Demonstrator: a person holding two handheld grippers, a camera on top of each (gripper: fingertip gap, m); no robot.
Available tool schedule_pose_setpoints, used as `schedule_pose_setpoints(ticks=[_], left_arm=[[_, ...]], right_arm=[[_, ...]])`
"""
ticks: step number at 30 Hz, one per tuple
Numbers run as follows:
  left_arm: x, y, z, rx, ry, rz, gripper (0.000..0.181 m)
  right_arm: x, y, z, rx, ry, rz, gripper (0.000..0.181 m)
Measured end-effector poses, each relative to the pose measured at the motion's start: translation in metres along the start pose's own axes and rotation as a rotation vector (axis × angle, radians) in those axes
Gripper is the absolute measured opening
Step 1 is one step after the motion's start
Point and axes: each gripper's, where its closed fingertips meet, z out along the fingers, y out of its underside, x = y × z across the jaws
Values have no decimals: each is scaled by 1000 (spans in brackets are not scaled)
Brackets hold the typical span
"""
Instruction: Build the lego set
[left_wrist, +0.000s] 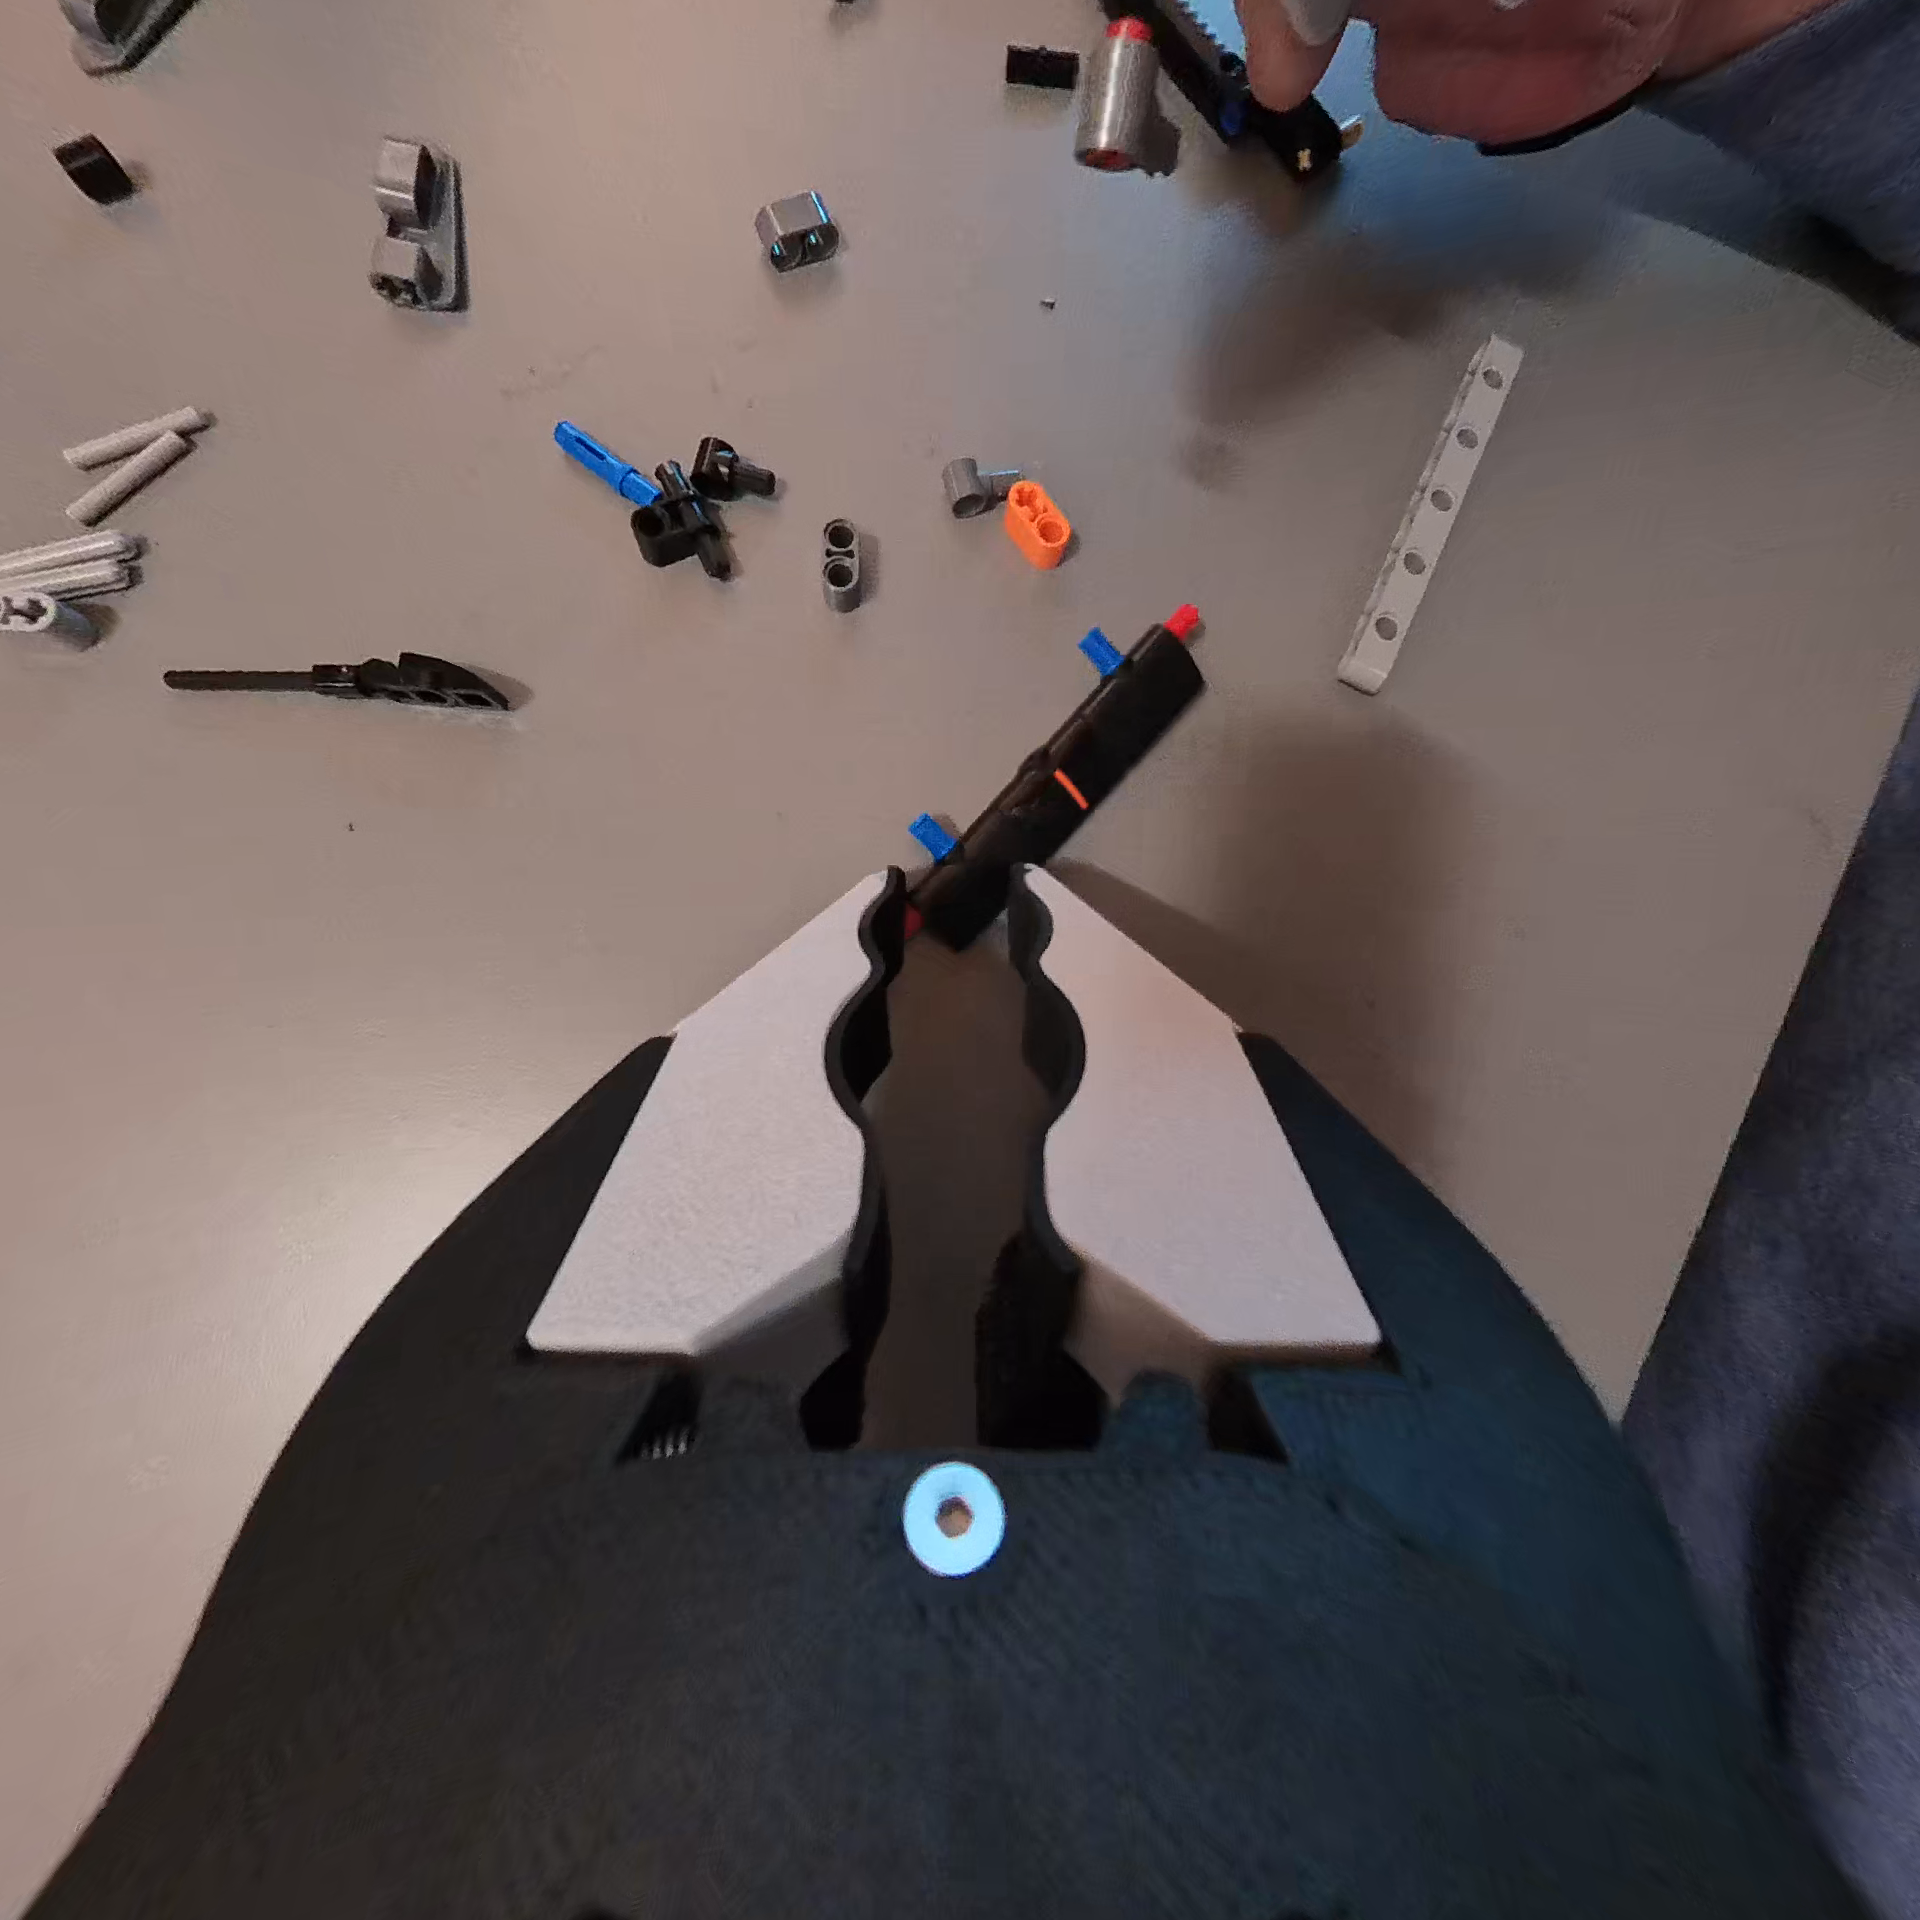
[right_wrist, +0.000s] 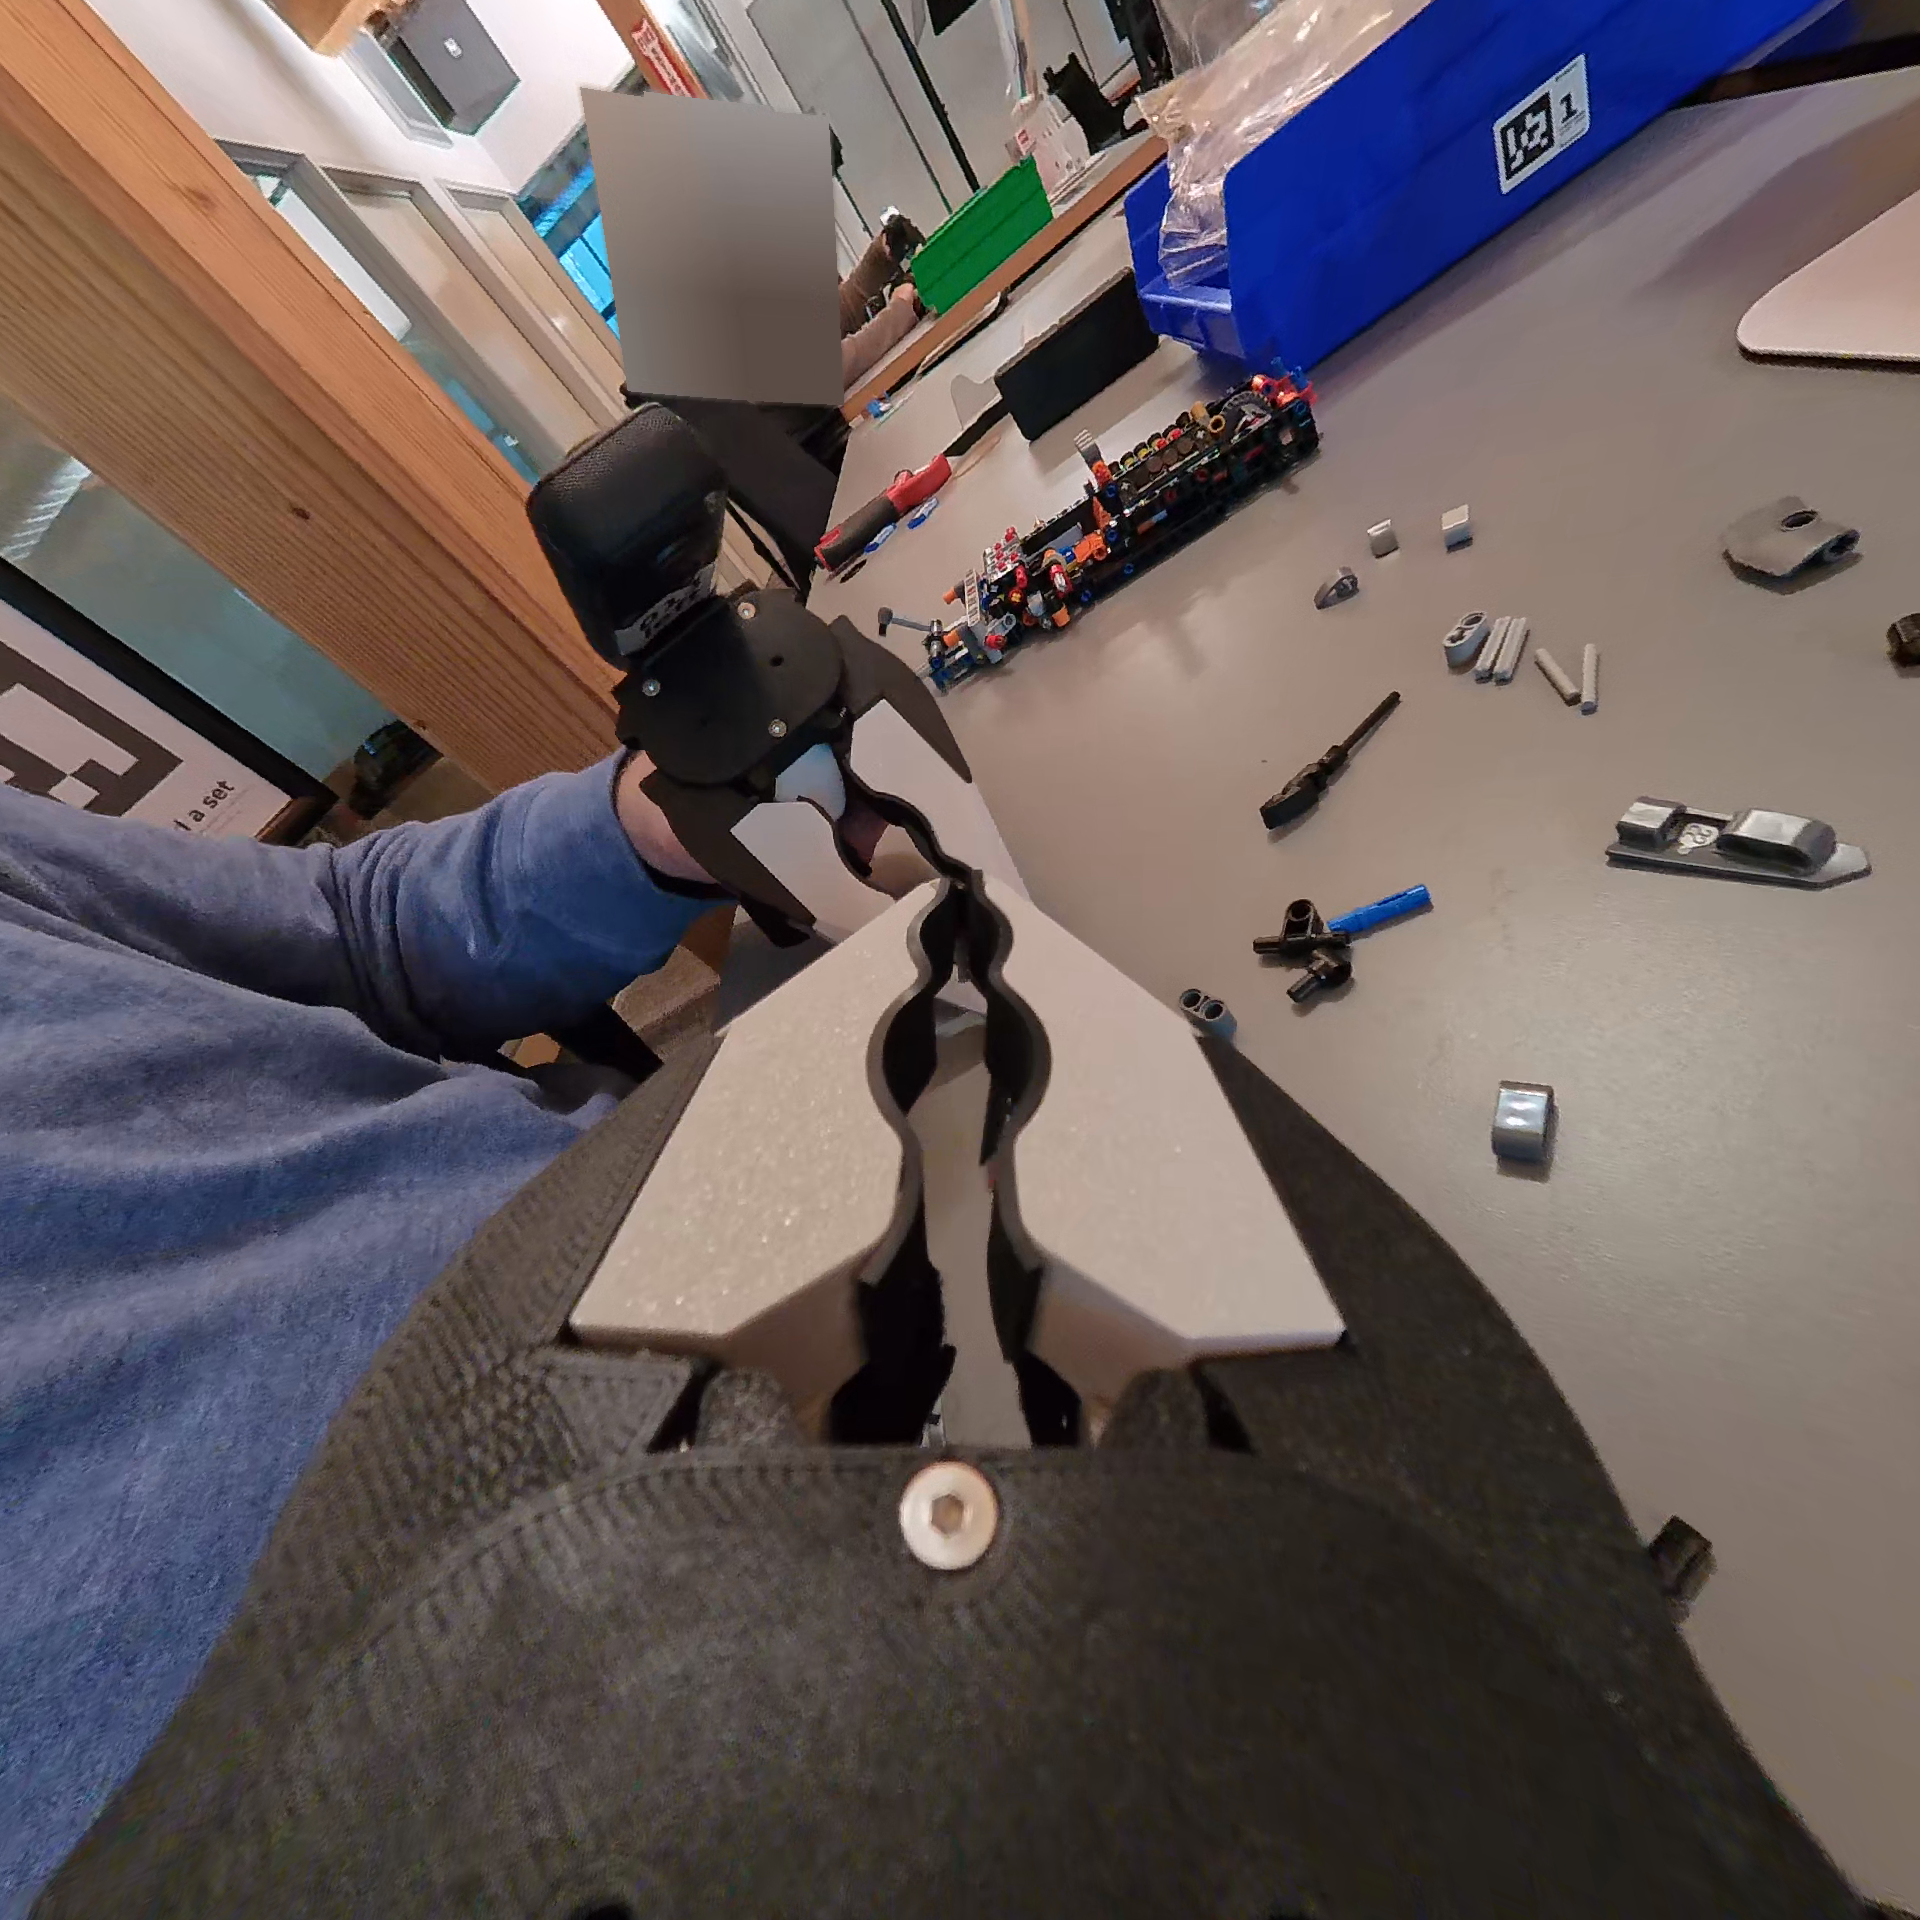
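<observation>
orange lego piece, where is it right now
In the left wrist view, the orange piece lies on the table mid-right, touching a small grey connector, beyond the black beam.

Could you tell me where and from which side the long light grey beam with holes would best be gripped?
Probably at its middle, across the narrow width. The light grey beam lies flat on the table, well apart from other pieces, so a gripper coming straight down could close on its two long edges. Its holed face points sideways; the ends offer less balance.

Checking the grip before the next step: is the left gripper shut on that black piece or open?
Shut: the left gripper fingertips clamp the black piece end.
</observation>
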Motion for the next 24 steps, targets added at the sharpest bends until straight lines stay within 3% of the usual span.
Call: schedule_pose_setpoints(ticks=[14,24], left_arm=[[0,-3,-6,53,-332,93,7],[9,-3,-7,32,-489,139,6]], right_arm=[[-2,5,6,-24,18,-25,0],[-3,20,22,-99,99,-57,0]])
